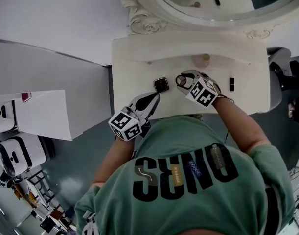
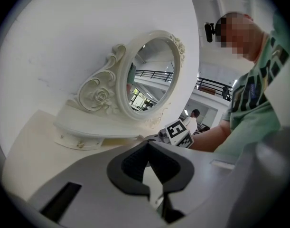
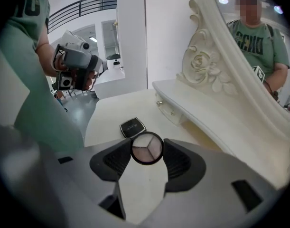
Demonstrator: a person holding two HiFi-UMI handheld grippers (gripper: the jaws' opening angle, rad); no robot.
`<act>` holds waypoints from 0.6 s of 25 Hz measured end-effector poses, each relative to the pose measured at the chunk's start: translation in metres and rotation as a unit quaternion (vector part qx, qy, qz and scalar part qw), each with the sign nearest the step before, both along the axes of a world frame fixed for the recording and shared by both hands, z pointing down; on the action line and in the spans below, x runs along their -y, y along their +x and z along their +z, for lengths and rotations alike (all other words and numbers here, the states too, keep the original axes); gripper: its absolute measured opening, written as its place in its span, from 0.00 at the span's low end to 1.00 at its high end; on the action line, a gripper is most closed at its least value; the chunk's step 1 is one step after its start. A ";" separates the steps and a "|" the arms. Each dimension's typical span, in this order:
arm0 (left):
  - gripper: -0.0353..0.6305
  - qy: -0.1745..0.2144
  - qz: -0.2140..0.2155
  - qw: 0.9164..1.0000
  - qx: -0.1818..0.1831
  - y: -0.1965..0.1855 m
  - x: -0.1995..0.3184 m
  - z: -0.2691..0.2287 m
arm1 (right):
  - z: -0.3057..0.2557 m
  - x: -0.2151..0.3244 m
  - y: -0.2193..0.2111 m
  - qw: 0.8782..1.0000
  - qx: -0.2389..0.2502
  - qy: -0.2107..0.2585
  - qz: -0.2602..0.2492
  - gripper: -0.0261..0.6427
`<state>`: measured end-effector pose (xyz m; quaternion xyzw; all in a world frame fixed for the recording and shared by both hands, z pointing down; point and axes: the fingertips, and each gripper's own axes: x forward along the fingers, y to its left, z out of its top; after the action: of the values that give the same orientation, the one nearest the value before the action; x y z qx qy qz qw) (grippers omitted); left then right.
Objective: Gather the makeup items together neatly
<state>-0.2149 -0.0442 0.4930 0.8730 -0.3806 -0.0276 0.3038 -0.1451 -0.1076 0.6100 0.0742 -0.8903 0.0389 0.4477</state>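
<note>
On the white vanity table [image 1: 134, 72] lies a square black compact [image 1: 161, 85] [image 3: 132, 127]. My right gripper [image 1: 182, 80] [image 3: 146, 148] is shut on a round black compact [image 1: 181, 80] [image 3: 146, 147] with three pale powder pans, held a little above the tabletop just right of the square one. A black lipstick tube [image 1: 232, 83] lies further right, apart from both. My left gripper [image 1: 155, 97] [image 2: 147, 148] hovers at the table's front edge below the square compact, its jaws shut with nothing between them.
An oval mirror in a carved white frame [image 1: 139, 13] [image 2: 102, 94] stands at the back on a raised shelf [image 1: 227, 50]. A small round beige object [image 1: 204, 59] sits under that shelf. A white cabinet [image 1: 41, 114] stands left of the table.
</note>
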 end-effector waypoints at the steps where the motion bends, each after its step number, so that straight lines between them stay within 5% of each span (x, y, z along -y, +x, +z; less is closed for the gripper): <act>1: 0.06 0.001 0.005 1.000 0.000 0.015 0.005 -0.001 | -0.004 0.005 0.015 1.000 0.003 0.001 0.007 0.35; 15: 0.06 0.004 0.084 0.996 -0.011 0.251 0.057 -0.010 | -0.007 0.040 0.266 0.996 -0.006 -0.002 0.087 0.35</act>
<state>0.0358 -0.1015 0.4826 0.9026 -0.3025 -0.0127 0.3060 0.1211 -0.1476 0.6027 0.1506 -0.8776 0.0787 0.4483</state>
